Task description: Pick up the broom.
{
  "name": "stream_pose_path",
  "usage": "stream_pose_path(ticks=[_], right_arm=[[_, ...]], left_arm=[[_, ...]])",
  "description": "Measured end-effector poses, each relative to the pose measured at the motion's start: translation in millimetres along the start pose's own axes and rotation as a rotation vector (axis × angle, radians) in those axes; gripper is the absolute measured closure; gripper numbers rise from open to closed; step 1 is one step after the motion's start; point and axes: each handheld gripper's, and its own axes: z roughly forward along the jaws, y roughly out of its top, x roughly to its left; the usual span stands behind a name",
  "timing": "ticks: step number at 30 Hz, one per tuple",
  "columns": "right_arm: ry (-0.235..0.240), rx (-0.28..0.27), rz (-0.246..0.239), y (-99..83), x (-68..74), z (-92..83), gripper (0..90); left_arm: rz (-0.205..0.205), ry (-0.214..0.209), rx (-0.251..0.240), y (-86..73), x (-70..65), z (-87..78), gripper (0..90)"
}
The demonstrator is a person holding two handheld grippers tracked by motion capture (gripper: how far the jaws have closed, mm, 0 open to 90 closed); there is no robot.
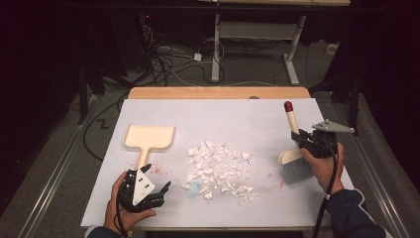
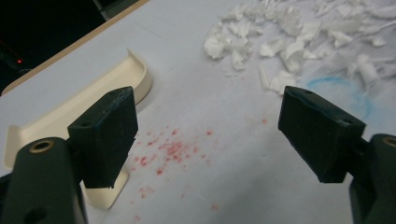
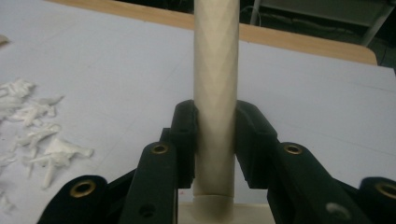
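My right gripper (image 3: 215, 140) has its 2 jaws pinched on the brush handle (image 3: 215, 70), the pale shaft rising straight up between the pads in the right gripper view. From the high view, the brush (image 1: 295, 158) is in that grip at the right side of the table (image 1: 237, 114), red-tipped handle pointing away from me, grey bristles toward me by the hand.

My left gripper (image 2: 205, 135) is spread wide, nothing between the 2 jaws. The cream dustpan (image 2: 79, 107) lies on the mat at the left jaw, its handle end showing under that pad, tray beyond it; whether the pad touches it I cannot tell. Red specks (image 2: 168, 151) dot the mat between the jaws. Beyond the right jaw, the white paper scraps (image 1: 218, 171) sit heaped mid-table, between dustpan and brush.
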Motion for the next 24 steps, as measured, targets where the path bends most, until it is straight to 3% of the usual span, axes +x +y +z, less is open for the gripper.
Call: stream_pose_path(ticks=[5, 10, 12, 13, 14, 15, 18, 21, 22, 24], right_arm=[[0.011, -0.056, -0.012, 0.7, 6.9, -19.6, 72.1], [0.032, -0.118, -0.032, 8.0, 20.1, -40.3, 72.1], [0.053, -0.157, -0.065, 14.0, 36.3, -50.5, 72.1], [0.062, -0.175, -0.071, 15.4, 42.5, -53.3, 72.1], [0.062, -0.175, -0.071, 15.4, 42.5, -53.3, 72.1], [0.073, -0.186, -0.096, 19.0, 55.6, -56.9, 72.0], [0.102, -0.216, -0.131, 23.0, 75.2, -61.2, 72.0], [0.109, -0.239, -0.143, 23.9, 85.1, -63.9, 72.0], [0.132, -0.242, -0.161, 24.6, 96.2, -66.0, 72.0], [0.152, -0.252, -0.171, 24.5, 103.5, -67.5, 72.0]], left_arm=[[-0.020, -0.064, -0.043, 27.3, -14.9, 7.8, 20.2], [-0.015, -0.183, -0.107, 67.4, -43.1, 22.8, 20.4], [-0.026, -0.272, -0.143, 97.9, -65.7, 34.9, 20.4], [-0.026, -0.272, -0.143, 97.9, -65.7, 34.9, 20.9], [-0.037, -0.309, -0.158, 108.0, -73.5, 39.3, 20.9], [-0.046, -0.350, -0.172, 117.6, -81.5, 43.7, 21.2], [-0.068, -0.458, -0.222, 144.3, -107.9, 57.9, 21.8], [-0.082, -0.488, -0.240, 159.0, -126.0, 70.1, 22.6], [-0.101, -0.497, -0.241, 162.7, -131.1, 75.8, 24.9], [-0.150, -0.522, -0.239, 165.7, -135.7, 86.6, 27.9]])
